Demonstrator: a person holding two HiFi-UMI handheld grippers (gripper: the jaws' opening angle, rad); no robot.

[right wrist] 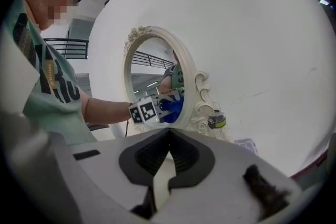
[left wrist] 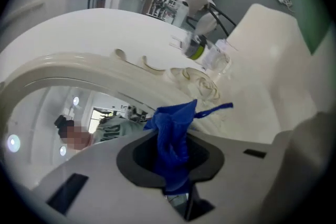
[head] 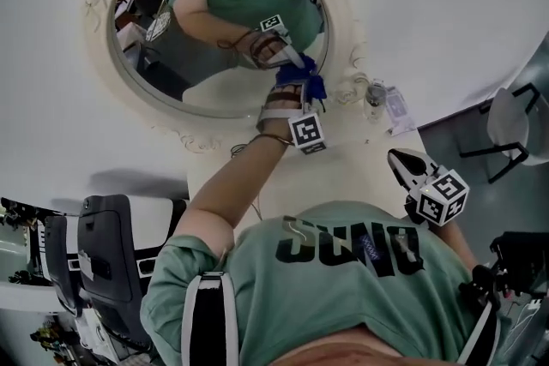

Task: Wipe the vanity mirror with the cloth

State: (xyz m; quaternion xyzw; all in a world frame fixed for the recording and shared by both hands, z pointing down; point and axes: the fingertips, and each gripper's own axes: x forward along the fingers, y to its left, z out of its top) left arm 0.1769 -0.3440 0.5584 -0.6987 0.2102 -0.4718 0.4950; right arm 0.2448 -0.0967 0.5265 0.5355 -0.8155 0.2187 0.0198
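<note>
An oval vanity mirror [head: 214, 21] in an ornate cream frame [head: 347, 21] hangs on the white wall above a white table. My left gripper [head: 300, 83] is shut on a bunched blue cloth [head: 314, 87], which is pressed to the glass at the mirror's lower right, close to the frame. In the left gripper view the cloth [left wrist: 172, 136] stands up between the jaws, with the curved frame [left wrist: 105, 68] just beyond it. My right gripper [head: 400, 160] hangs back over the table's right side, shut and empty [right wrist: 168, 136]. From there I see the mirror [right wrist: 149, 73] and the cloth [right wrist: 174, 107].
A small jar with a yellow-green band [head: 374, 94] and a flat packet [head: 400, 111] stand on the tabletop [head: 343, 163] under the frame's right side. A white chair [head: 513, 126] is at the right. Black and white equipment [head: 103, 244] sits at the lower left.
</note>
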